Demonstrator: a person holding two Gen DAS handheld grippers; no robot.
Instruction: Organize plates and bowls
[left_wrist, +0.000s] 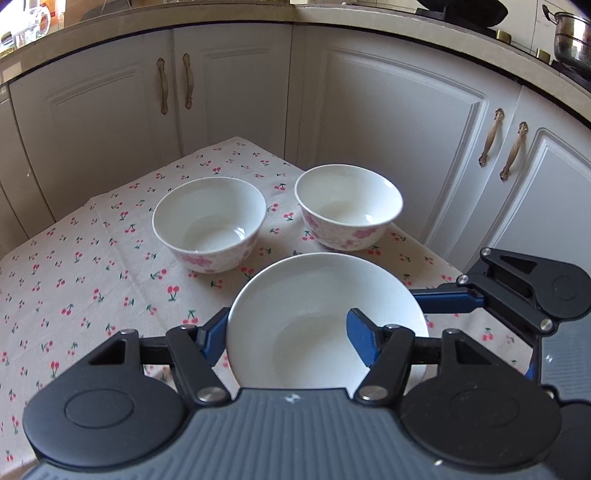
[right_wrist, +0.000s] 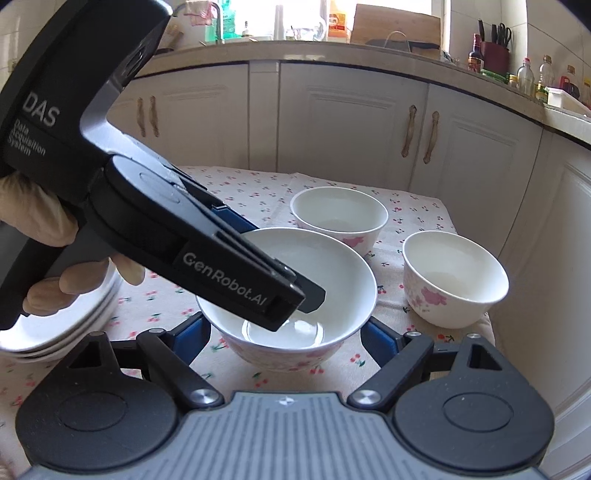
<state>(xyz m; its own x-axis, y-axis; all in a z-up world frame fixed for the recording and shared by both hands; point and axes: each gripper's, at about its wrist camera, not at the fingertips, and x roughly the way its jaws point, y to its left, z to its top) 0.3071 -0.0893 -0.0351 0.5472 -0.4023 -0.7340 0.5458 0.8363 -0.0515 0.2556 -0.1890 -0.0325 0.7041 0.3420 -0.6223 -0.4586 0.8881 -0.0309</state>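
plates (right_wrist: 55, 332): cut by left edge, part-hidden behind hand (right_wrist: 48, 236)

White cabinets (left_wrist: 388, 122) under a countertop (right_wrist: 332, 55); daylight, perhaps from a window.

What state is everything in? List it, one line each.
Left gripper: shut on the near bowl's rim.
Right gripper: flanks that bowl; grip unclear.
Near bowl: upright, empty, held.
Far left bowl: upright, empty.
Far right bowl: upright, empty.
Plates: stacked, partly hidden by a hand.
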